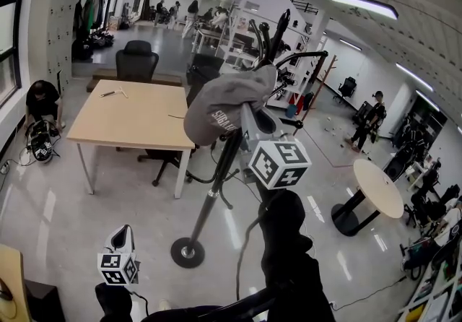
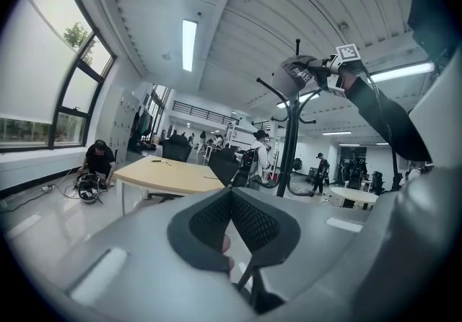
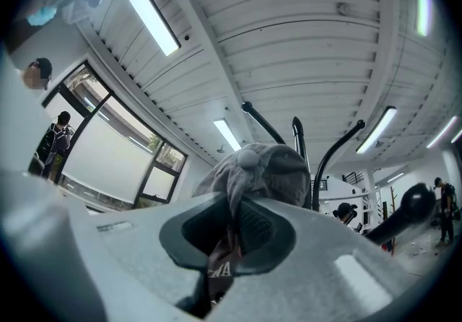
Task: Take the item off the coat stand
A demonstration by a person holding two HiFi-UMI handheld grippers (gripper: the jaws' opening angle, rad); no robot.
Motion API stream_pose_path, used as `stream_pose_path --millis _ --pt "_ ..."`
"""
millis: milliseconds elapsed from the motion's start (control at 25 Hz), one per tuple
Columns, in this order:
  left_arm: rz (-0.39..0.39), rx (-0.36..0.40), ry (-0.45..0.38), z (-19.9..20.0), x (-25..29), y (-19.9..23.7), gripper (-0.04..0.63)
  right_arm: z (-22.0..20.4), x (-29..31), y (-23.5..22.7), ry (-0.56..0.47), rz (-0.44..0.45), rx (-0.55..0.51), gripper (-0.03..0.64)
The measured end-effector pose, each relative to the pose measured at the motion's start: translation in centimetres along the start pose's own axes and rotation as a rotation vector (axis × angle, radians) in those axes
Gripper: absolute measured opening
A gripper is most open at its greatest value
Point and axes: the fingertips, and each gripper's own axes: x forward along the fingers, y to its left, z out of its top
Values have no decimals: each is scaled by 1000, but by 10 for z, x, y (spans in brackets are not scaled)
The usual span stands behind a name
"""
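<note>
In the head view, my right hand-held gripper [image 1: 250,122] is raised to the top of the black coat stand [image 1: 215,187], its jaws at the edge of the grey cap [image 1: 222,102] that hangs over the stand's upper hooks. My left hand-held gripper [image 1: 121,240] hangs low near the floor, well apart from the stand. A pale wooden surface [image 1: 137,122] stands behind the stand.

In the left gripper view, my left hand-held gripper [image 2: 231,201] is clenched, pads meeting at the tips with nothing caught between them. Beyond it, the cap [image 2: 296,76] sits high on the coat stand [image 2: 287,151].

In the right gripper view, my right hand-held gripper [image 3: 234,230] is clamped on a fold of the cap [image 3: 263,172], the grey fabric running down between the pads. The stand's curved hooks [image 3: 299,138] rise just behind the cap.
</note>
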Motion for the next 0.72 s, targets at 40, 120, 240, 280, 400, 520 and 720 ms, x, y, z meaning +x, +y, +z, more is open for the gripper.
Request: stream_pose_path --millis 40,120,240,280,400,520,720 --pt "1 1 -1 0 -1 0 2 1 0 0 -2 1 -2 16" --pt "5 2 -2 -1 -2 1 2 3 -1 1 -6 2 -6 15" --pt "12 -2 -2 -5 -5 4 2 7 -2 3 -14 1 -14 15" --pt "13 -3 -2 -6 -6 5 2 9 -2 4 -17 1 -17 16" --pt "16 -6 -1 -6 -5 6 2 17 0 4 -31 4 -24 15" --pt "16 -7 -3 -3 -6 8 2 26 2 7 -43 2 -44 15" --pt "16 -8 -8 -2 -6 9 2 38 2 8 -61 1 -60 16"
